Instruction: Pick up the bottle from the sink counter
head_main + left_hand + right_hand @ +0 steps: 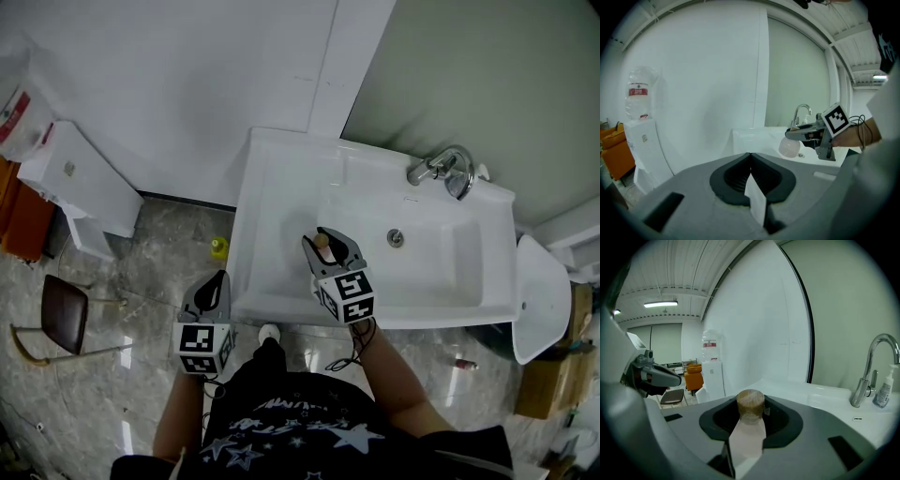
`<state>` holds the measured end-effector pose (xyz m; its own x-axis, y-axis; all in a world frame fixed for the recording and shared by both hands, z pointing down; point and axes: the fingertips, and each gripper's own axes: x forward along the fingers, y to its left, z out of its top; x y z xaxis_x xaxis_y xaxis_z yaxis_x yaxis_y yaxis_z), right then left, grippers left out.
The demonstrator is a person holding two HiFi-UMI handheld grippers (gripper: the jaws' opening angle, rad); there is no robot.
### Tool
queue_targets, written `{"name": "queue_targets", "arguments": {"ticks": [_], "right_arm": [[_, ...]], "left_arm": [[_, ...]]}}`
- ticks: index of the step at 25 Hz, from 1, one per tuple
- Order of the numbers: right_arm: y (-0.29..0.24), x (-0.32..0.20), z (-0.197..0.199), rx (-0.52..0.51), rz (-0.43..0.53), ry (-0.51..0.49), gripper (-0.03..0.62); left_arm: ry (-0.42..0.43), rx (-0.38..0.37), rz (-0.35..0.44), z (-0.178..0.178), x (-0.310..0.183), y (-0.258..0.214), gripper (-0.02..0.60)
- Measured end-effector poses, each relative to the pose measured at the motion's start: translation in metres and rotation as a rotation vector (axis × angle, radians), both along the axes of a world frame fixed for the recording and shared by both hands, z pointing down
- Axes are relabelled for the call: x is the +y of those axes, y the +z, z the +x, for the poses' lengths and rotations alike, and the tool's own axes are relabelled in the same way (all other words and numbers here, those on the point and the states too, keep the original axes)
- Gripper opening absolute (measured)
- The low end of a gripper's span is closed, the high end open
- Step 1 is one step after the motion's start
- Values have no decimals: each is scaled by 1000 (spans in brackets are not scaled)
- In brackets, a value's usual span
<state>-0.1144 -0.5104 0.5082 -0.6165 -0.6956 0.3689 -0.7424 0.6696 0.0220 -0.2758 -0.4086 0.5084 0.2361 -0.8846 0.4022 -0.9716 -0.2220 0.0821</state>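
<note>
Bottle (789, 146) pinched at the neck, over the desk (281, 178)
Your left tool (219, 281) hangs pressed together, empty, left of the desk. Your right tool (330, 242) pinches the one round bottle under its brown stopper (750, 401), above the desk's left part. It looks light and smooth, probably slippery: hold at the neck. Two tools, one tap (439, 169).

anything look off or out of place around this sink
Nothing spilled or broken shows. The one stray thing is a small yellow object on the floor left of the sink, too small to identify. The bottle hangs from the right gripper.
</note>
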Motion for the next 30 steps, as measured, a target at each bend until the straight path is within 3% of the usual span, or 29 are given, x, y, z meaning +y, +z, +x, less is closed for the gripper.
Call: {"name": "queue_targets", "arguments": {"ticks": [16, 30], "right_arm": [[-50, 110, 103, -60, 54, 39, 133], [-54, 229, 184, -77, 50, 28, 133]], "left_arm": [[30, -21, 84, 87, 87, -30, 17], [1, -23, 93, 159, 208, -35, 17]]}}
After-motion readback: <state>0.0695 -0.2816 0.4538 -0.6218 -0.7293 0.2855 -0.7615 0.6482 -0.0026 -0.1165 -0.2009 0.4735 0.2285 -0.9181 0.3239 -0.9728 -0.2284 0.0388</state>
